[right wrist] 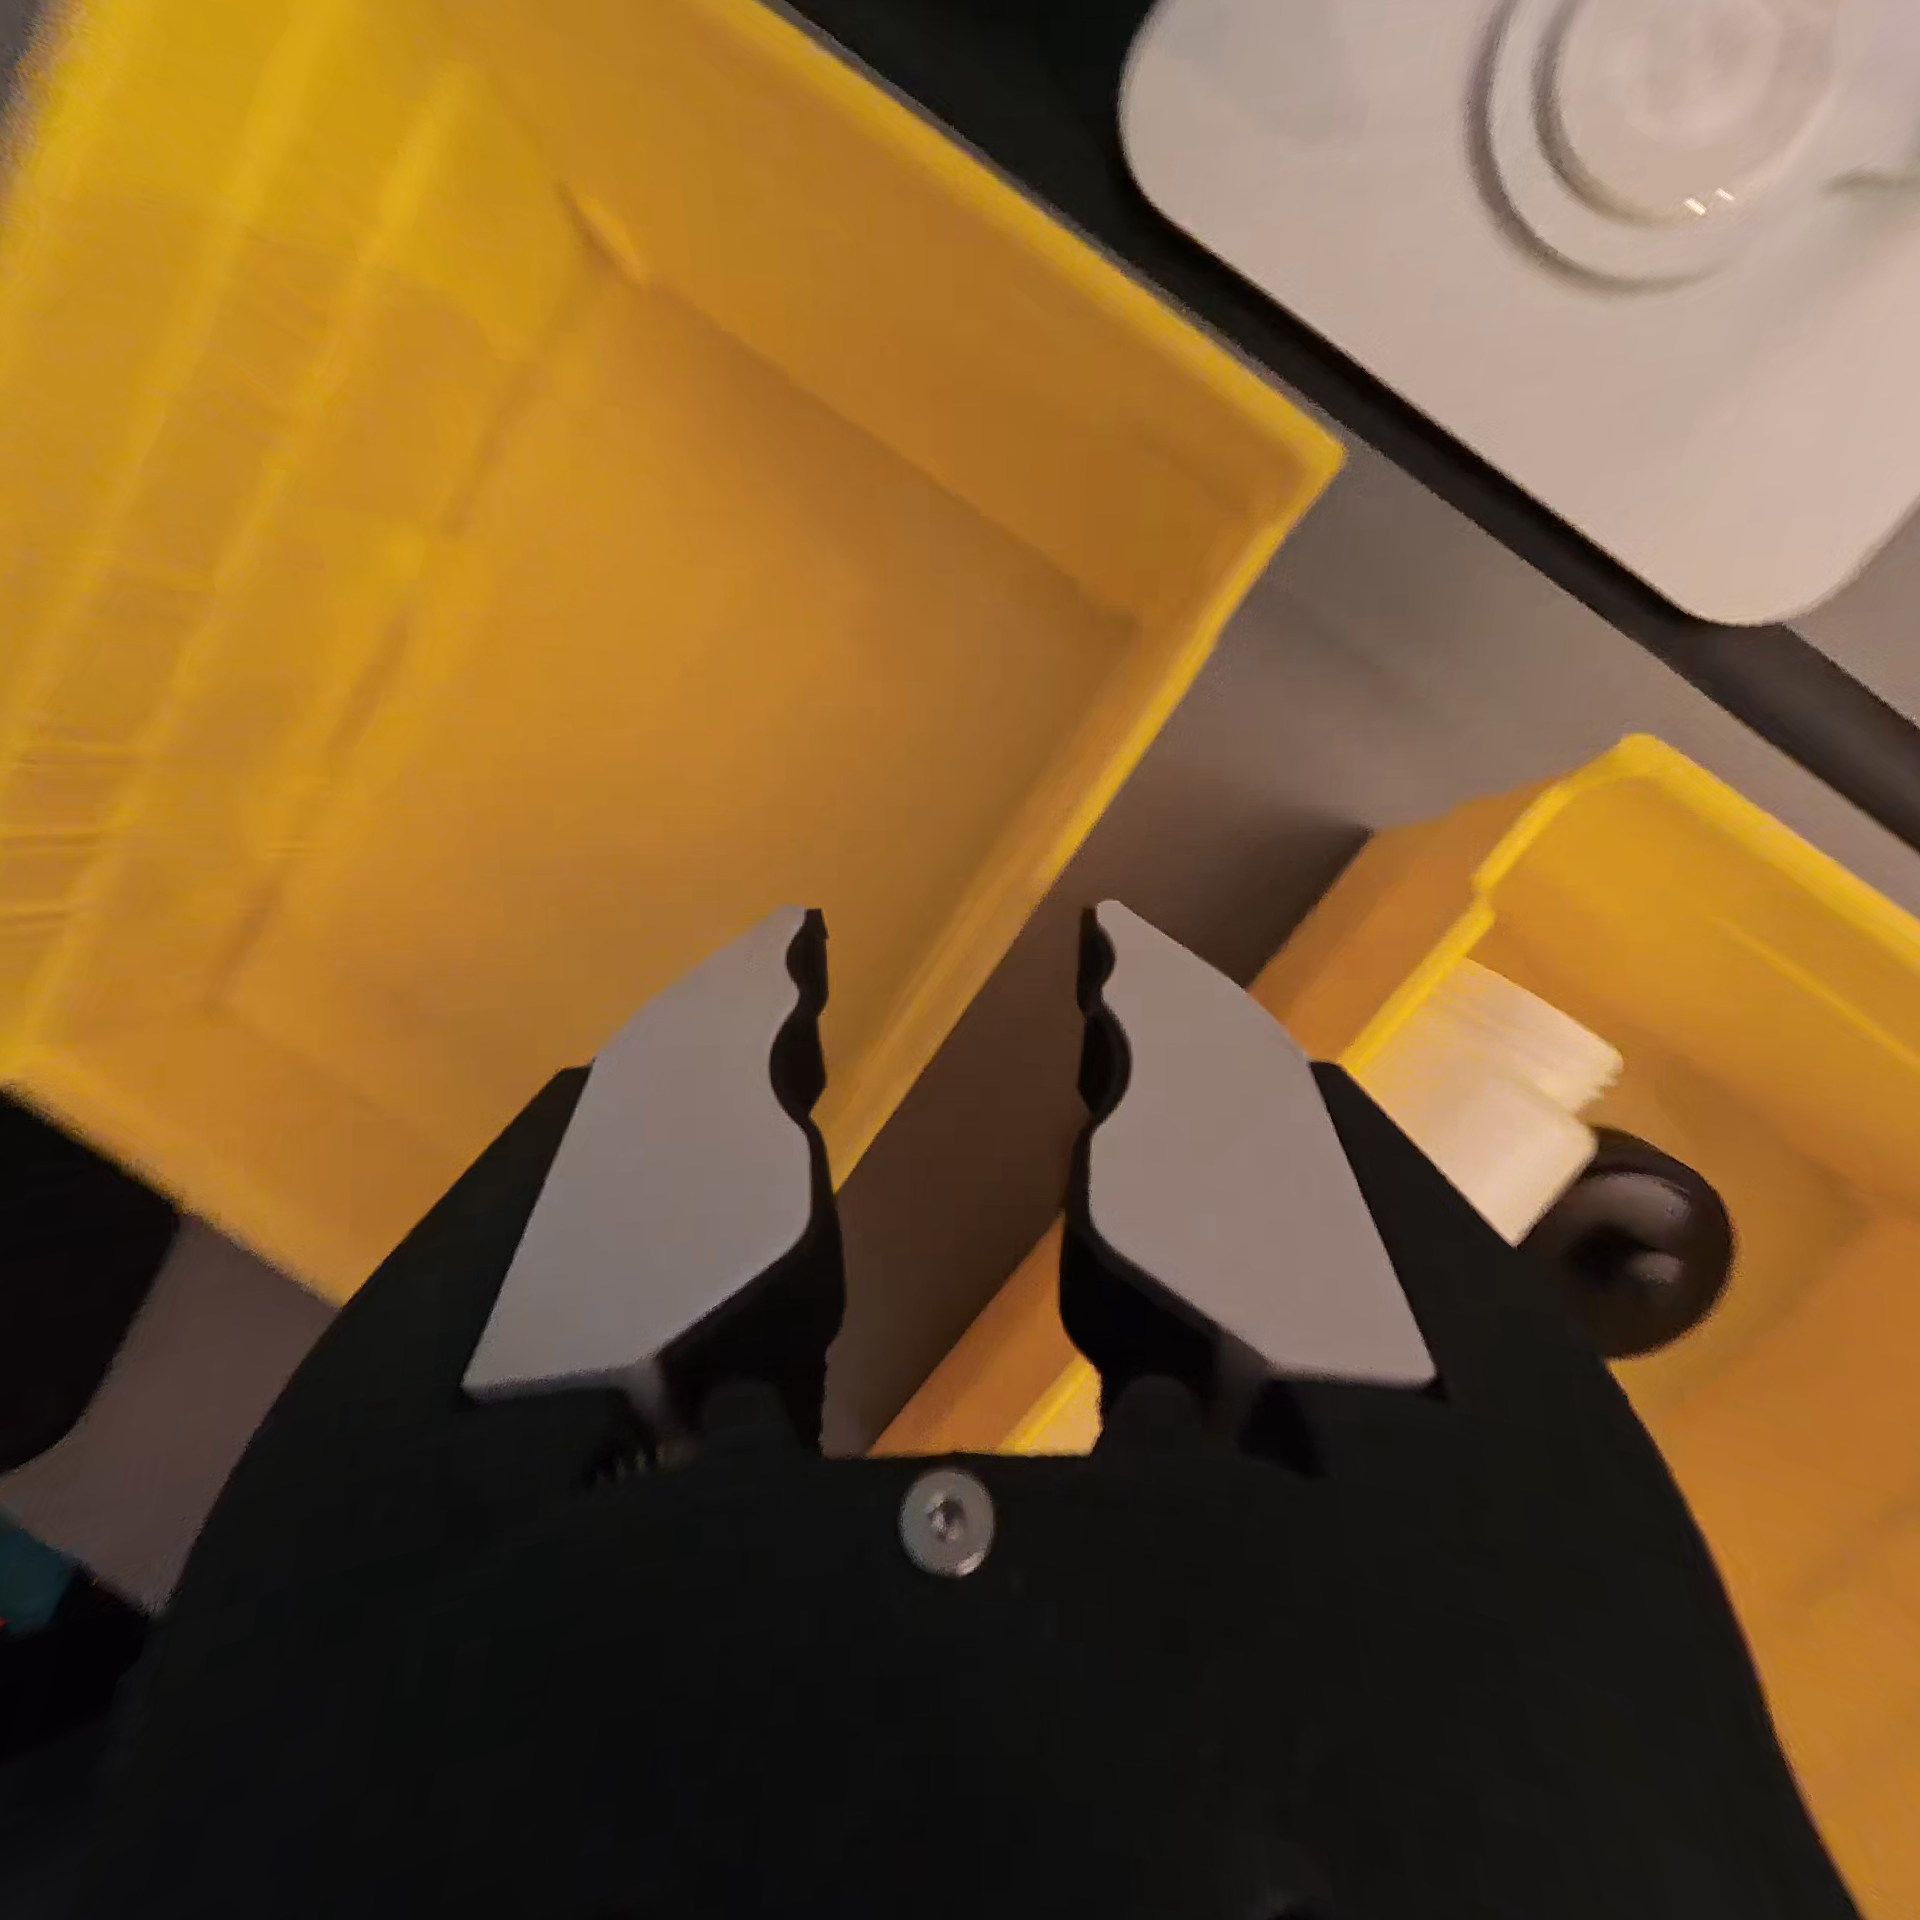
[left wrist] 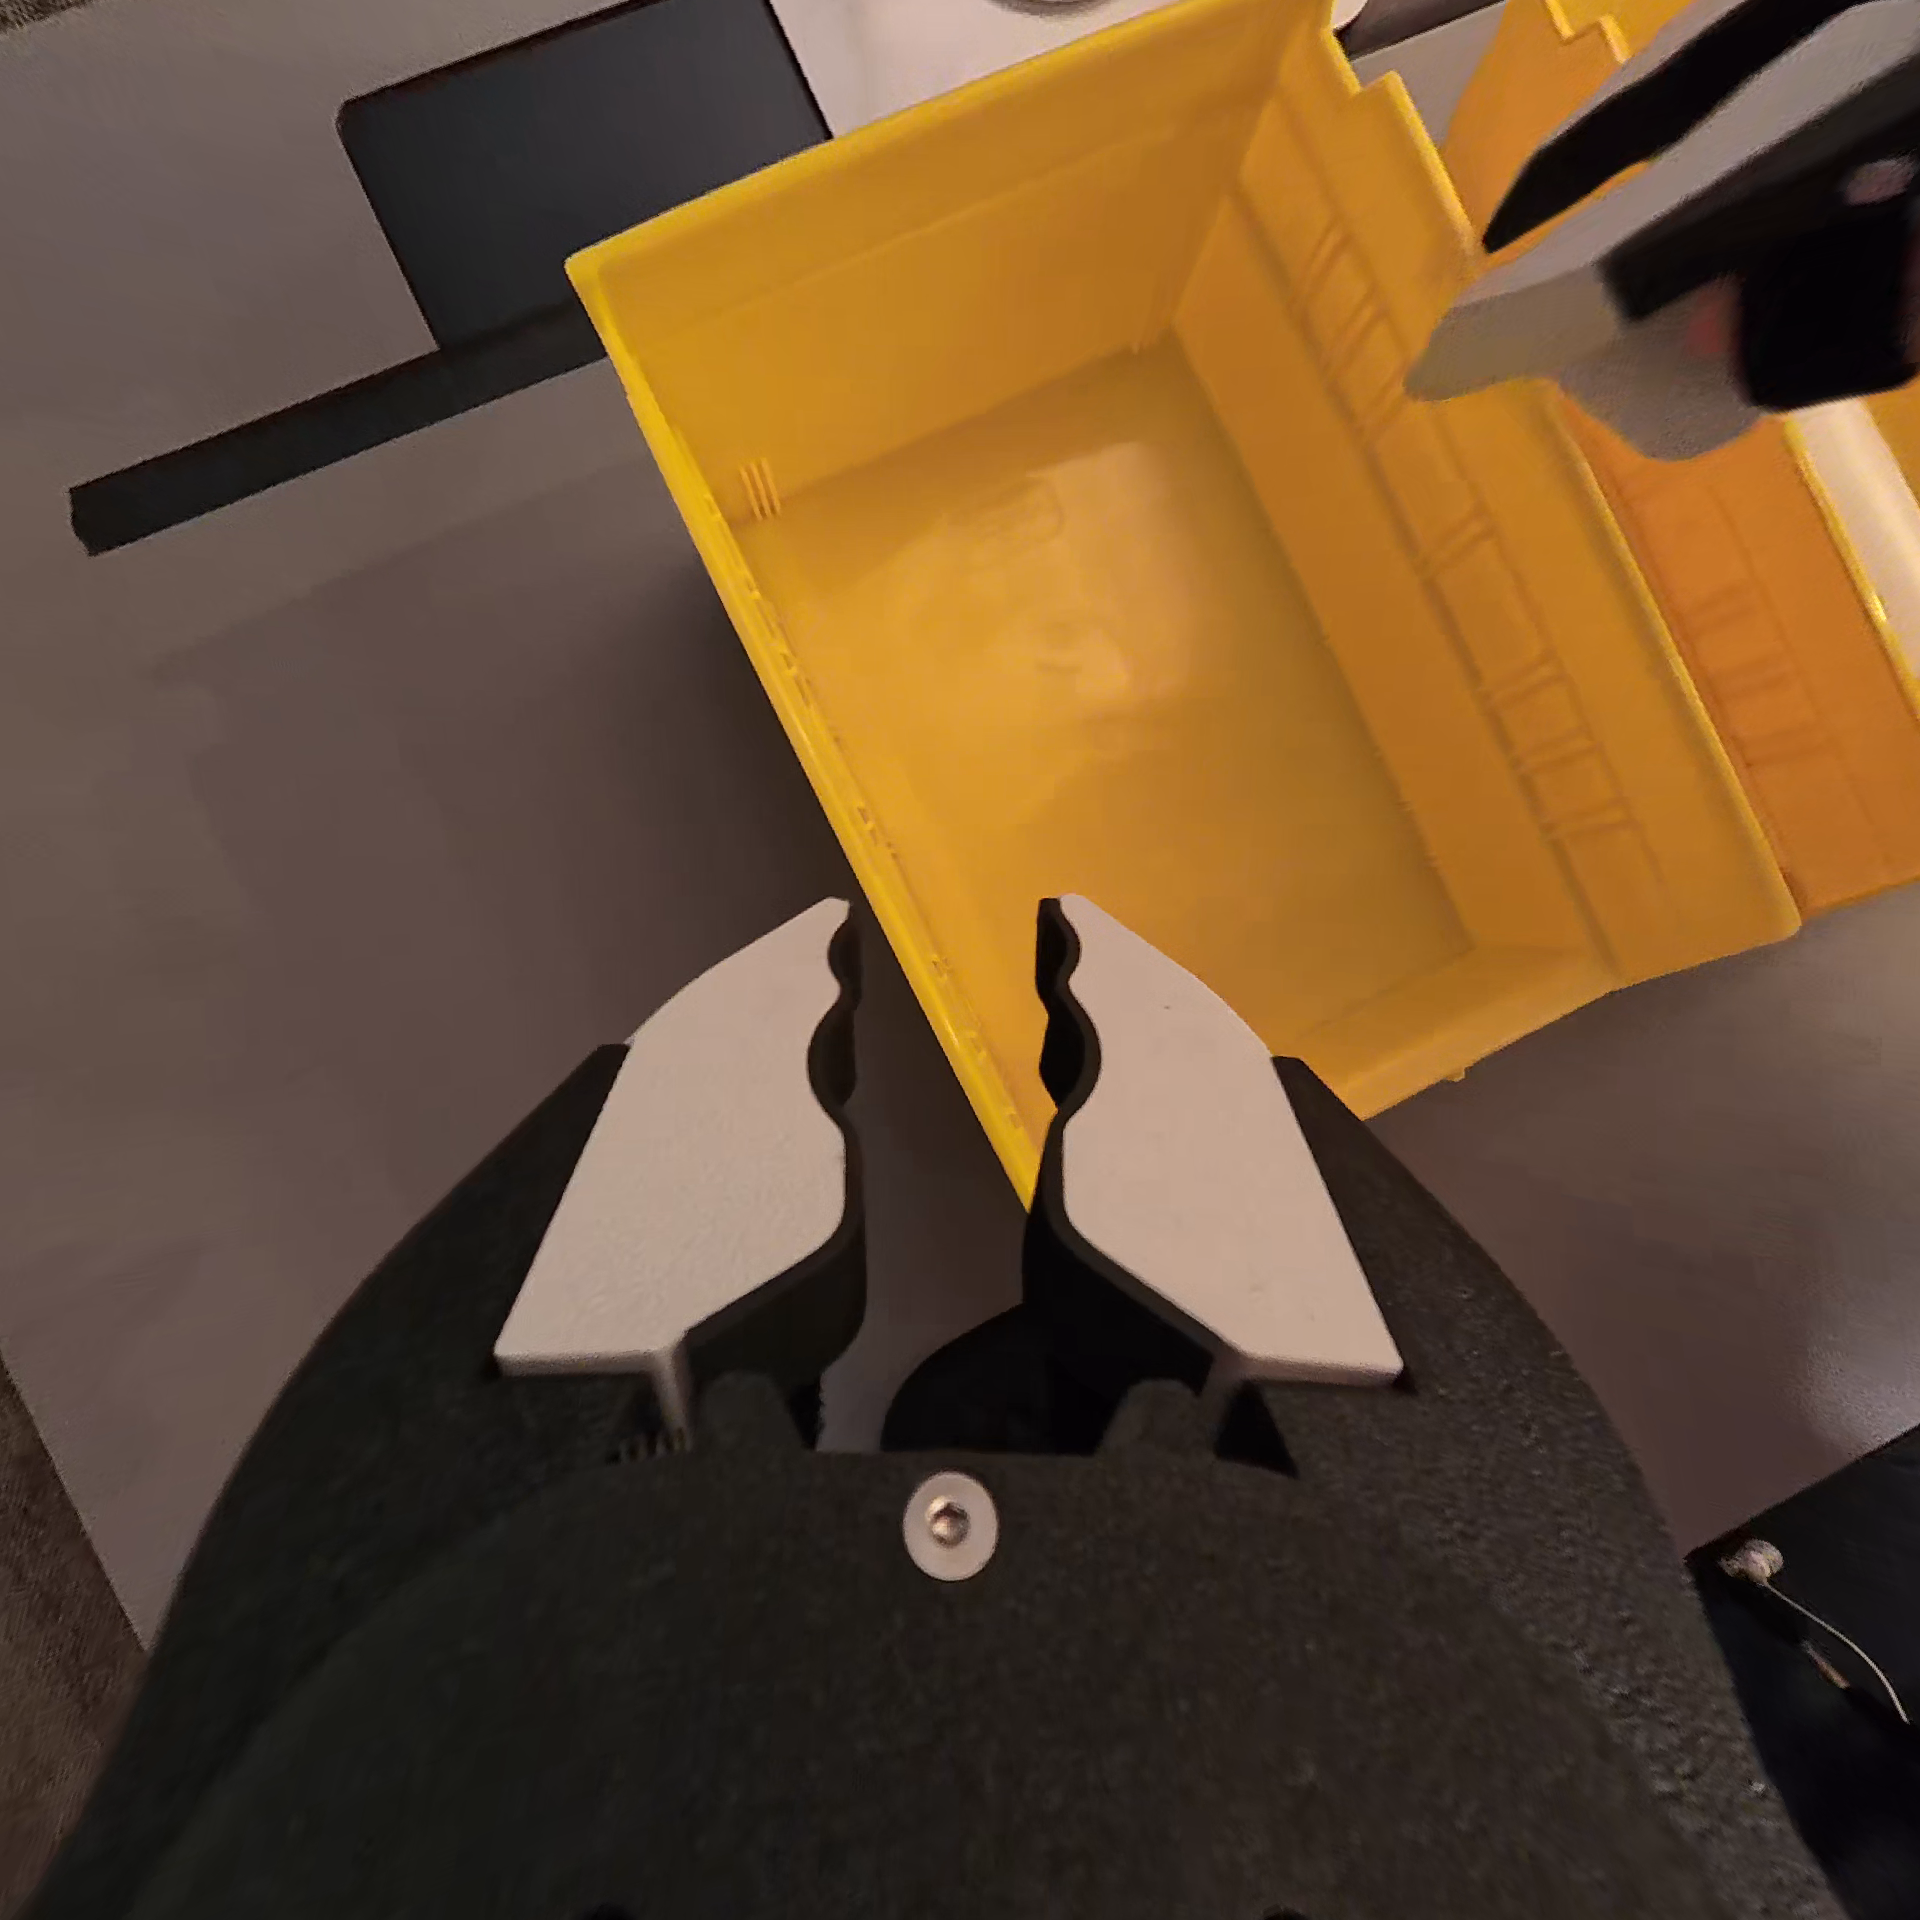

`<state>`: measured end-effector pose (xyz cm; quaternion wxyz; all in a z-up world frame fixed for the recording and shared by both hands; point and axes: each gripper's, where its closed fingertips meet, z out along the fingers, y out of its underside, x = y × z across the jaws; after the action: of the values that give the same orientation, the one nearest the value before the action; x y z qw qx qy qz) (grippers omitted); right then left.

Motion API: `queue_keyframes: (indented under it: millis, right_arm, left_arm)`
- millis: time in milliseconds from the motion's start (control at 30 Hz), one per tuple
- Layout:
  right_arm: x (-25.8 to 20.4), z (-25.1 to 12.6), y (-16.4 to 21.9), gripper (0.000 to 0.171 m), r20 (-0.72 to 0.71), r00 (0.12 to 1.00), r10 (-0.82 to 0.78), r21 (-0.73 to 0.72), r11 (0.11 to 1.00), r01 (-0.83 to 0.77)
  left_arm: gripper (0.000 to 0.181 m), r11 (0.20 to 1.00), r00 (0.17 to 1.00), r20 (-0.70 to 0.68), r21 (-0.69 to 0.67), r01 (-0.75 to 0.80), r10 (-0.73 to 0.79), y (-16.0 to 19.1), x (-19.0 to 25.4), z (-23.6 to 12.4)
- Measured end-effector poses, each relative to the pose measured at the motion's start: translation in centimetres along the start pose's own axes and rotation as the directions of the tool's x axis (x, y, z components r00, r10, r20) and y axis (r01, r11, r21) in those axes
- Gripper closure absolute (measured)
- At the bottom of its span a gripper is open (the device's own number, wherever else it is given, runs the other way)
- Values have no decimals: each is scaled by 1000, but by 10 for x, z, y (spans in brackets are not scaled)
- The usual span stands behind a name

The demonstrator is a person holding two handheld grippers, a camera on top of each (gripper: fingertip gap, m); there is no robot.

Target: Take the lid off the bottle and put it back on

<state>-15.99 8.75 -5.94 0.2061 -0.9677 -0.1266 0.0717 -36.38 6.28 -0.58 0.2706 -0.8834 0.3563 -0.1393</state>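
Large yellow bin (left wrist: 1091,623): open-topped, nothing inside, ribbed inner wall along its 3 o'clock side in the left wrist view. Stands on a grey table (left wrist: 364,831).

Second yellow bin (right wrist: 1662,935): at 4 o'clock in the right wrist view, just beside the first, with a strip of table showing between them.

Black strip (left wrist: 312,457) on the table, 10 o'clock in the left wrist view, joined to a dark rectangular panel (left wrist: 582,187) toward 11.

White rounded-corner slab (right wrist: 1455,364): 1 o'clock in the right wrist view, lying on a dark surface, with concentric raised rings and a clear round part at its centre; blurred, kind not identifiable.
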Motion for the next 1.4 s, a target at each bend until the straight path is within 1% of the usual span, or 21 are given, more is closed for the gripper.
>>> queue_keyframes:
  millis: [33,100,233,300,400,467,500,633,733,833,967,1100,1200,1233,1267,1333,1400]
  right_arm:
    - [7,6,-1,124,-51,999,11,-26,1000,-12]
    - [9,17,-1,124,-69,997,38,-77,996,-43]
    - [0,39,5,126,-12,989,146,-186,972,-146]
    - [2,47,7,139,-18,982,188,-220,957,-187]
    - [2,58,17,141,-27,967,252,-287,925,-249]
    - [8,59,16,156,-65,964,259,-273,924,-267]
    - [10,59,17,161,-76,962,262,-280,921,-273]
    - [8,59,20,164,-48,938,342,-303,890,-340]
    - [3,56,23,166,-26,914,404,-352,852,-387]
    - [-2,47,22,166,-27,910,415,-387,834,-392]
    - [-12,21,12,165,-29,921,388,-427,828,-363]
    - [-17,-24,-14,165,8,930,366,-407,851,-332]
    - [-3,-70,-24,165,34,937,349,-380,871,-311]
    - [9,-86,-25,165,34,934,357,-360,876,-321]
    - [24,-103,-24,164,31,928,372,-333,879,-341]
    - [62,-138,-15,165,22,907,421,-275,875,-399]
    - [106,-172,8,165,2,882,471,-233,858,-457]
  left_arm:
    - [150,1000,1000,-7,2,-3,3,0,1,-1]
    - [150,1000,1000,-18,5,-10,10,-1,4,-2]
    - [150,1000,999,-33,16,-20,21,-4,8,-3]
    - [150,999,999,-45,23,-26,27,-5,11,-4]
    - [150,999,998,-59,33,-25,27,-7,14,-5]
    - [150,999,998,-61,36,-24,26,-7,14,-5]
    - [150,999,998,-63,39,-22,25,-8,14,-6]
    - [151,998,995,-93,60,-27,32,-11,20,-8]
    - [153,988,963,-262,150,-16,56,-23,46,-23]
    - [152,945,930,-359,325,45,79,-47,58,-52]
    - [152,819,891,-437,552,156,124,-73,61,-100]
    - [152,672,869,-480,684,285,119,-81,52,-149]
    - [147,536,863,-490,765,357,124,-80,46,-188]
    - [145,515,865,-484,779,357,132,-79,47,-195]
    - [143,512,869,-475,785,348,138,-77,48,-199]
    - [139,535,877,-456,784,314,153,-76,55,-196]
    - [139,577,878,-445,769,275,175,-78,66,-185]
